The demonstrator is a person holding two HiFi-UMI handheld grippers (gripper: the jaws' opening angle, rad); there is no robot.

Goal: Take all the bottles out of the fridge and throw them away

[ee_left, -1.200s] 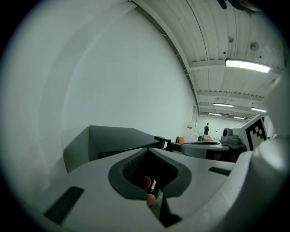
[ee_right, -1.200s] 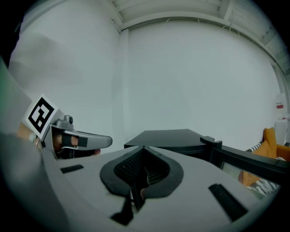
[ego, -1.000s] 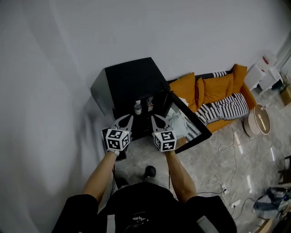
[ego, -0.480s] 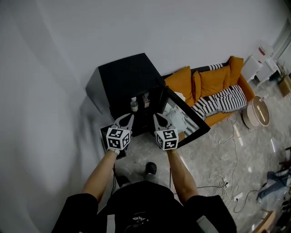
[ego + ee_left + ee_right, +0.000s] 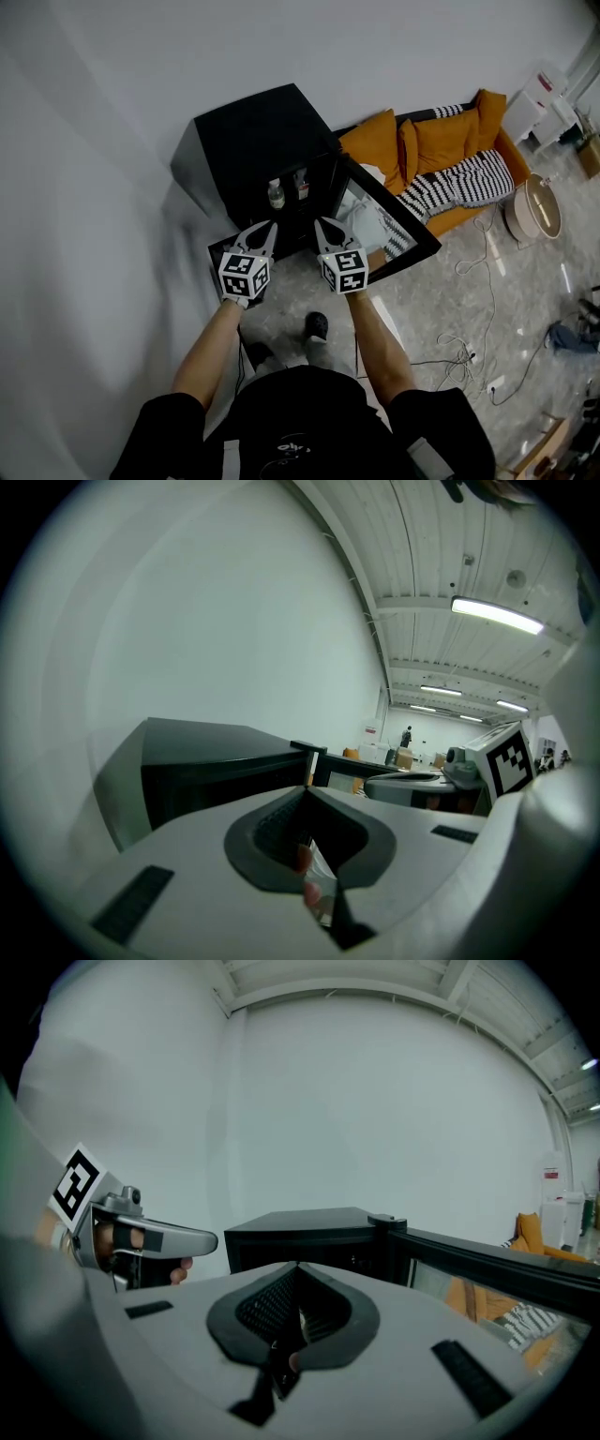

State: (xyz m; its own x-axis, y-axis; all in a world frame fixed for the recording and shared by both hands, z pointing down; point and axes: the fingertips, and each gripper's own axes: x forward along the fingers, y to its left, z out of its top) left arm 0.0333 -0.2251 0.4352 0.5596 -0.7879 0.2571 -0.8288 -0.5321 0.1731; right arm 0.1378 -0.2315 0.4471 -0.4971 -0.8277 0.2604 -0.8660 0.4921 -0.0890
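Observation:
A black mini fridge (image 5: 253,141) stands against the white wall with its glass door (image 5: 398,239) swung open to the right. Two bottles show on its shelf: a clear one (image 5: 276,195) and one with a red label (image 5: 301,184). My left gripper (image 5: 269,228) and right gripper (image 5: 322,226) hang side by side just in front of the opening, apart from the bottles. Both are shut with nothing between the jaws. In the left gripper view the closed tips (image 5: 307,790) point at the fridge (image 5: 216,761). The right gripper view shows closed tips (image 5: 296,1266), the fridge (image 5: 300,1227) and the door (image 5: 487,1260).
An orange sofa (image 5: 422,155) with a striped black-and-white throw (image 5: 464,187) stands right of the fridge. A round pale tub (image 5: 532,208) sits further right. Cables (image 5: 469,328) trail over the grey floor. My shoe (image 5: 316,325) is below the grippers.
Both grippers have sunk a little together in front of the fridge, still shut. The head view has shifted, so the fridge now sits higher and further left.

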